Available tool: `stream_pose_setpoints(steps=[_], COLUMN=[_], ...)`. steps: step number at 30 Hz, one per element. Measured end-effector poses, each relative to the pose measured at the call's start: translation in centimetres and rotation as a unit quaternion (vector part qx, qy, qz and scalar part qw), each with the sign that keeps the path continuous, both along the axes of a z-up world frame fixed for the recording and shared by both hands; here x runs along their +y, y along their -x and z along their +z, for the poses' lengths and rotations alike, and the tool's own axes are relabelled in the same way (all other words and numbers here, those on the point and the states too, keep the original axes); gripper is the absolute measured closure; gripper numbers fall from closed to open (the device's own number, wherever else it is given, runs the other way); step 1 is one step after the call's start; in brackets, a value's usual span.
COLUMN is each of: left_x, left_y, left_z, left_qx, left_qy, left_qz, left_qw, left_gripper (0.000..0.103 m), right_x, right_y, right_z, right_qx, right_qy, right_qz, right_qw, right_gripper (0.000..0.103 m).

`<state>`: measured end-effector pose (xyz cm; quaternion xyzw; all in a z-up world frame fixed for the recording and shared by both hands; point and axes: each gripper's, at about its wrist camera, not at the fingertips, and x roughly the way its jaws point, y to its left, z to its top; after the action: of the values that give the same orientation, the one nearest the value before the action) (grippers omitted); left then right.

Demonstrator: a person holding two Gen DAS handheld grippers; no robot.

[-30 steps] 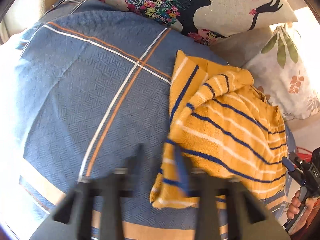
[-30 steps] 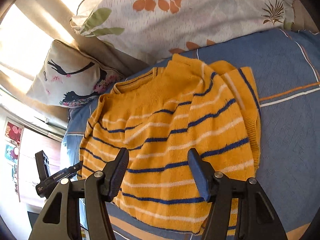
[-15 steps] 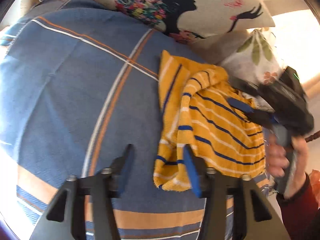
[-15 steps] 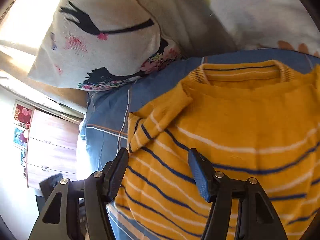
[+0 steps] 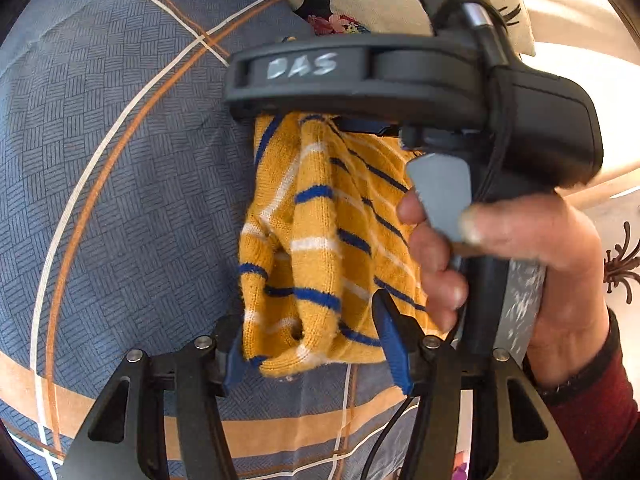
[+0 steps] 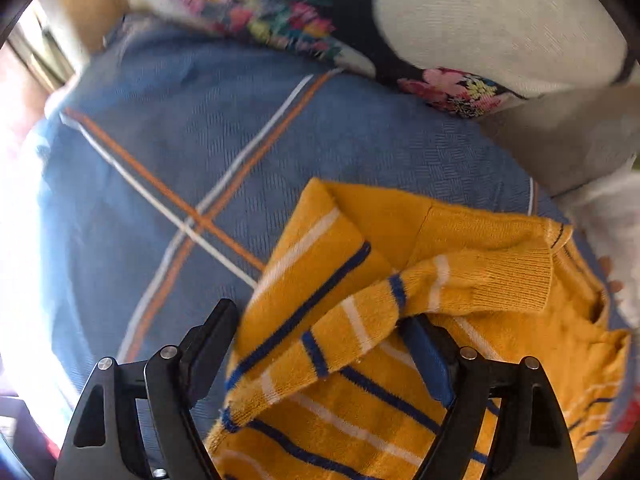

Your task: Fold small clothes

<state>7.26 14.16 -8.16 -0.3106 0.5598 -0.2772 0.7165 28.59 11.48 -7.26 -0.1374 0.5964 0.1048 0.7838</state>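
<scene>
The yellow striped sweater [image 6: 400, 360] lies bunched on the bed [image 6: 160, 200] near the pillows, soft, light and floppy, best pinched at a sleeve or hem edge, between both unclenched tools: left tool [image 5: 312, 344] narrowing, right tool [image 6: 320, 344] widening.

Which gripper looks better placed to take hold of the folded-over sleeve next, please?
Probably the right gripper: its opening fingers straddle the sleeve of the yellow sweater, while the left gripper sits at the hem.

Blue checked bedspread [image 5: 132, 184] with a floral silhouette pillow [image 6: 492, 20] behind it
</scene>
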Motion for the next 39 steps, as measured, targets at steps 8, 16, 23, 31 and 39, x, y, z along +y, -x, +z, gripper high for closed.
stream_pose_setpoints(steps=[8,16,23,31,39], left_x=[-1.8,-3.4,-5.8,-13.2,-16.6], left_y=[1.1,6.5,8.5,7.5,8.2], left_z=[1.9,10.0,11.7,9.2,9.1], left_qx=[0.0,-0.059,-0.047,-0.026,-0.04], left_qy=[-0.005,-0.007,-0.063,-0.092,-0.133], left_qz=[-0.005,0.014,0.039,0.002,-0.016], left_qw=[1.0,0.9982,0.9962,0.9954,0.9902], left_gripper=[0.083,0.081,0.075,0.075,0.069], right_x=[0.5,-12.7,-28.6,-39.2,-41.8], right_y=[1.3,6.1,10.2,12.4,15.1], right_z=[1.8,9.7,11.3,3.9,8.0], right_qx=[-0.02,-0.092,-0.126,-0.083,-0.14], right_qy=[0.0,-0.155,-0.182,-0.193,-0.254], right_qz=[-0.005,-0.048,-0.107,-0.177,-0.205], right_qw=[1.0,0.982,0.969,0.962,0.935], right_gripper=[0.088,0.091,0.091,0.09,0.067])
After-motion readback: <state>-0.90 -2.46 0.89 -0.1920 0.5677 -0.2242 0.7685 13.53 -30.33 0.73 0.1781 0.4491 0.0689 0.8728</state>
